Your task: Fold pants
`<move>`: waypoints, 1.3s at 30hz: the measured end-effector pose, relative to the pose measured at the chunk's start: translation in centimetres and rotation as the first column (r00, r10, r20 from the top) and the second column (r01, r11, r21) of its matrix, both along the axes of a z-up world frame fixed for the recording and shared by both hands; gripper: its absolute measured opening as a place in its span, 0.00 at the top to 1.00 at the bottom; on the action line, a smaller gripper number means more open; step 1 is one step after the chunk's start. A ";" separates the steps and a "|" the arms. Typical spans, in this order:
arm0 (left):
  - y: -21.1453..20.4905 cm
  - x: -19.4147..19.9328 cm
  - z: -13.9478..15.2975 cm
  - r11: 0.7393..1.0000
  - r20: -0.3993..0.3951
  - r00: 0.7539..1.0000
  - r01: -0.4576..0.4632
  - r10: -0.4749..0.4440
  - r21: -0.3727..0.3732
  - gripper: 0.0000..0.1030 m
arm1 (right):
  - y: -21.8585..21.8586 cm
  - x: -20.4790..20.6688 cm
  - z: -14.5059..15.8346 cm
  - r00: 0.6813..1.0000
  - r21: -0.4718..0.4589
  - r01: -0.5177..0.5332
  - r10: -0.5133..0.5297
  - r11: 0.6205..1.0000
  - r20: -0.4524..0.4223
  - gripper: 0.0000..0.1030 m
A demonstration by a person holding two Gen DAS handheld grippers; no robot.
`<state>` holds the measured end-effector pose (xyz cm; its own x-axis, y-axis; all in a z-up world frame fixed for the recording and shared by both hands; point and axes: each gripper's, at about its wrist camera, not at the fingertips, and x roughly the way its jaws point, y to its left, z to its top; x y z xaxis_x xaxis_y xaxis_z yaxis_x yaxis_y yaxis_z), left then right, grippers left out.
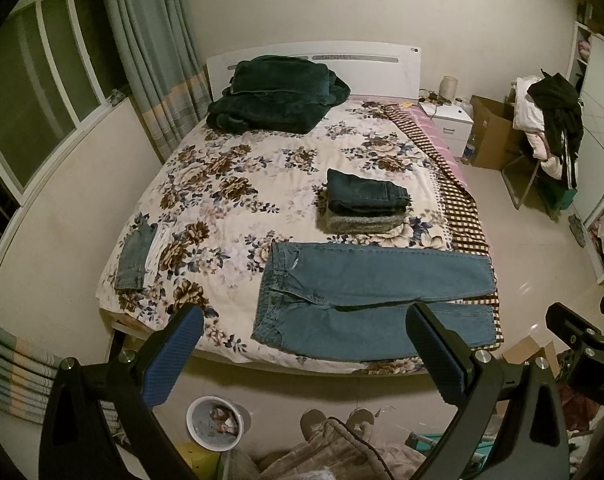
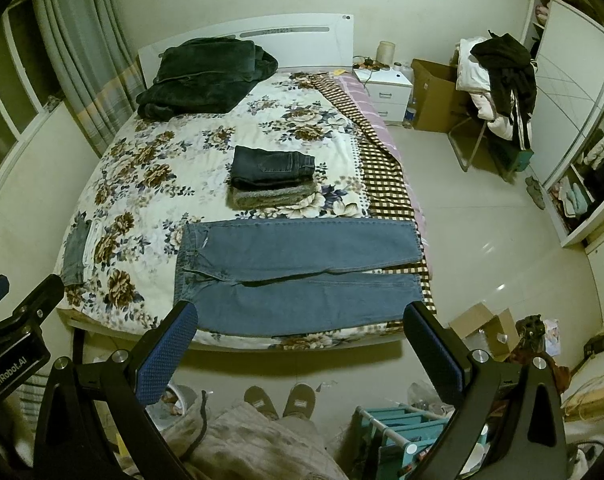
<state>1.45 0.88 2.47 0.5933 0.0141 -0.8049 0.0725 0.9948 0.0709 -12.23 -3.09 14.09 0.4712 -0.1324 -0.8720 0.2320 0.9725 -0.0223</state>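
The light blue denim pants (image 1: 365, 300) lie spread flat across the lower centre of both views, on the near part of the floral-printed bedspread (image 1: 222, 184), waistband toward the left of the frame, the two legs running right and slightly parted. Their cuffs reach the brown checked blanket (image 1: 461, 208) at the bed's right edge — a careless lift there could, I judge, drag a leg off the mattress. The near leg sits close to the bed's front edge, so it may slip floorward too. Just above the pants, the stack of folded dark jeans and grey knit (image 1: 363, 204) could be knocked over by a wide sweep. The left gripper (image 1: 302, 328) and right gripper (image 2: 302, 324) both hang spread wide, empty, short of the fabric.
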 end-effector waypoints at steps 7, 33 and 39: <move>0.0 0.1 0.1 1.000 0.000 1.000 0.001 -0.001 -0.001 0.00 | 0.3 0.0 0.0 1.000 -0.001 0.000 0.000 1.000 -0.002 0.00; -0.7 1.4 0.7 1.000 0.009 1.000 0.003 -0.003 -0.002 0.00 | 0.4 0.9 0.6 1.000 -0.003 -0.007 0.007 1.000 -0.005 0.00; -0.5 1.2 0.6 1.000 0.011 1.000 0.002 -0.002 -0.005 0.00 | 0.4 1.2 1.0 1.000 0.002 -0.010 0.010 1.000 -0.007 0.00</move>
<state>2.65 0.37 3.03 0.6025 0.0092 -0.7980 0.0735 0.9950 0.0669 -11.06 -2.68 15.06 0.4664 -0.1257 -0.8756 0.2219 0.9748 -0.0217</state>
